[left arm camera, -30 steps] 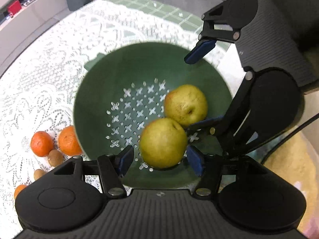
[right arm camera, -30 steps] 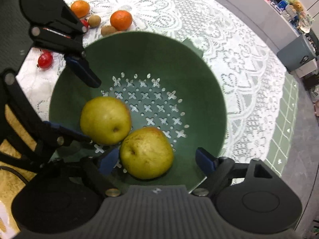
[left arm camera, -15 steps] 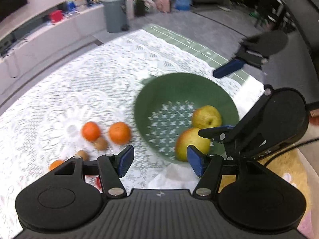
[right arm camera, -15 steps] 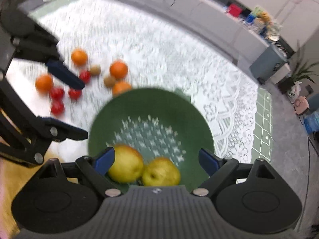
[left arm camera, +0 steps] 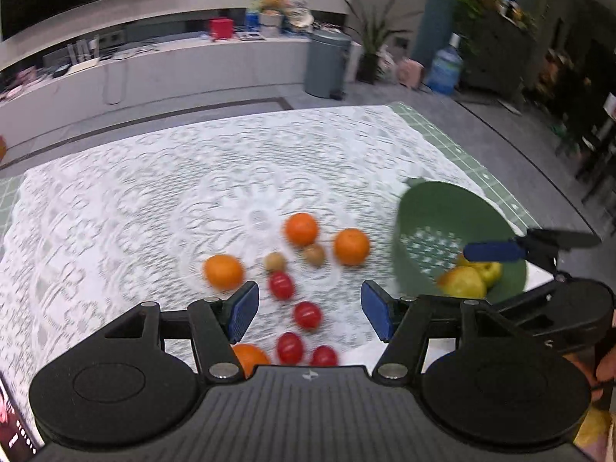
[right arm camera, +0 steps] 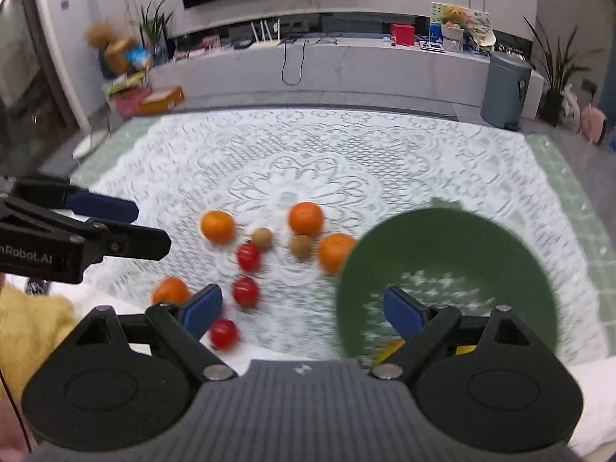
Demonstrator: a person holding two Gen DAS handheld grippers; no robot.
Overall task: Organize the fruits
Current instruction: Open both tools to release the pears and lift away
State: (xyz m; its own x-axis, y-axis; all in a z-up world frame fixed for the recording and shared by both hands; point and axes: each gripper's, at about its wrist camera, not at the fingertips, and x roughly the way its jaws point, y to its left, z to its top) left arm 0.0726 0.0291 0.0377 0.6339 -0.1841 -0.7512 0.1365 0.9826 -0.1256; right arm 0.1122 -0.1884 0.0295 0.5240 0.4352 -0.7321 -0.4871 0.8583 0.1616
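Observation:
A green colander [left arm camera: 458,223] [right arm camera: 446,246] stands at the table's right and holds two yellow-green pears [left arm camera: 462,283]. Several oranges [left arm camera: 301,229] [right arm camera: 306,218], two small brown kiwis [left arm camera: 313,254] [right arm camera: 301,245] and several red tomatoes [left arm camera: 307,315] [right arm camera: 245,292] lie loose on the white lace cloth to its left. My left gripper [left arm camera: 310,310] is open and empty, raised above the tomatoes. My right gripper [right arm camera: 304,308] is open and empty, raised over the colander's left rim. Each gripper shows at the edge of the other's view.
The white lace cloth [left arm camera: 154,200] covers a green-checked table. A long white counter [right arm camera: 346,65], a grey bin [right arm camera: 506,88], plants and a water bottle [left arm camera: 444,65] stand beyond the table. Something yellow [right arm camera: 30,331] lies at the near left edge.
Both grippers have pulled back and up from the colander, empty and open. The two pears stay in it. The views now tilt up over the whole table and room.

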